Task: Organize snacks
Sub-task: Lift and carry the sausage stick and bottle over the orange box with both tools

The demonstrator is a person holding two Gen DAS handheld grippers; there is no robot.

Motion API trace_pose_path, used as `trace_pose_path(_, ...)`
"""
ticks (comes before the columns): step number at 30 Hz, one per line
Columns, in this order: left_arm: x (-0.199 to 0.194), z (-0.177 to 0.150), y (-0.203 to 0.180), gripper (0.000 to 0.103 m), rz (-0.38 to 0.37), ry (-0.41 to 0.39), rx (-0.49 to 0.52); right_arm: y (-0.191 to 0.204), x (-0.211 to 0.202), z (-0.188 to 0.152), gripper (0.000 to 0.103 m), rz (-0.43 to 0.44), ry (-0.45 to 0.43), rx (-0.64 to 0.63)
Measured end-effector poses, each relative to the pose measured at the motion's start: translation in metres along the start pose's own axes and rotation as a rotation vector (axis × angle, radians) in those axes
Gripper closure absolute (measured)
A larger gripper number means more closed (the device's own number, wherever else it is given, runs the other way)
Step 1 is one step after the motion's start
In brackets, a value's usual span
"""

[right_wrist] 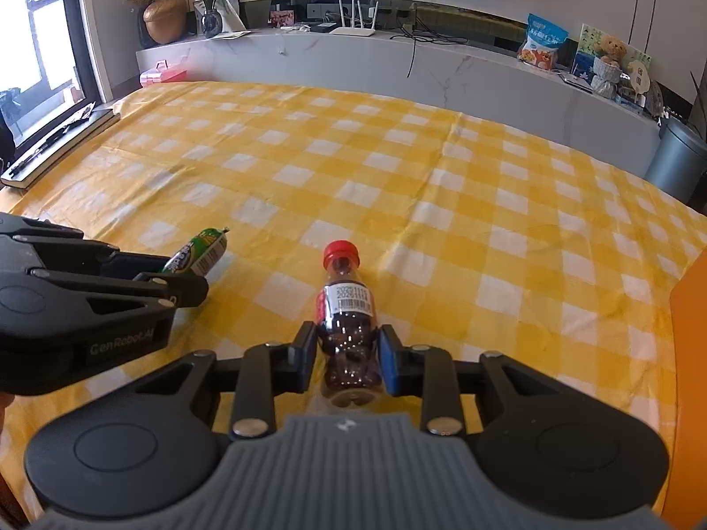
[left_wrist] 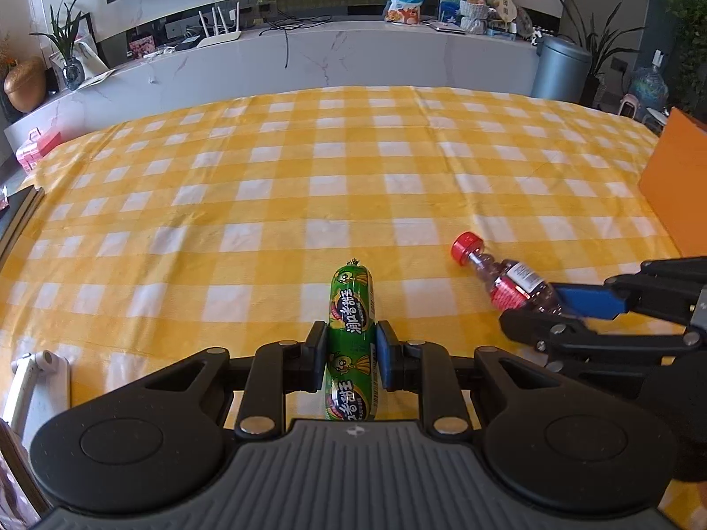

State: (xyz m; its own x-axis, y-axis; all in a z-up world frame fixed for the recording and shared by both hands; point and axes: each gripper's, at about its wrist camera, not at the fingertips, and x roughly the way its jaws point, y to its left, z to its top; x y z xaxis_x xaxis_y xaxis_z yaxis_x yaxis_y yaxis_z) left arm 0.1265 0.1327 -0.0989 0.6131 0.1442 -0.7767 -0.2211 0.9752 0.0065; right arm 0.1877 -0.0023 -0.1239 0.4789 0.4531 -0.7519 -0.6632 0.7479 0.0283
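My left gripper [left_wrist: 351,346] is shut on a green sausage snack [left_wrist: 351,304] that points forward over the yellow checked tablecloth [left_wrist: 309,168]. My right gripper [right_wrist: 347,349] is shut on a small clear bottle with a red cap [right_wrist: 349,309], filled with dark candies. In the left wrist view the right gripper [left_wrist: 548,309] shows at the right with the bottle [left_wrist: 503,276]. In the right wrist view the left gripper [right_wrist: 185,282] shows at the left with the sausage [right_wrist: 199,256].
An orange box [left_wrist: 676,185] stands at the table's right edge, also in the right wrist view [right_wrist: 691,353]. A marble counter [left_wrist: 353,53] with a snack bag [left_wrist: 406,0], router and teddy bear runs behind. A grey bin [left_wrist: 559,68] stands at the right.
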Motion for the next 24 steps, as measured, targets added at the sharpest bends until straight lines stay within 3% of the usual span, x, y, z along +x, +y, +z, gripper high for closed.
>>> trace_pose_path(13, -0.039, 0.002, -0.038, 0.078, -0.144, -0.026, -0.016, -0.032, -0.069, -0.035, 0.075, -0.063, -0.039, 0.112)
trace_pose_path(24, -0.088, 0.023, -0.093, 0.078, -0.265, -0.120, 0.047, -0.066, -0.155, -0.043, 0.075, -0.120, -0.209, 0.163)
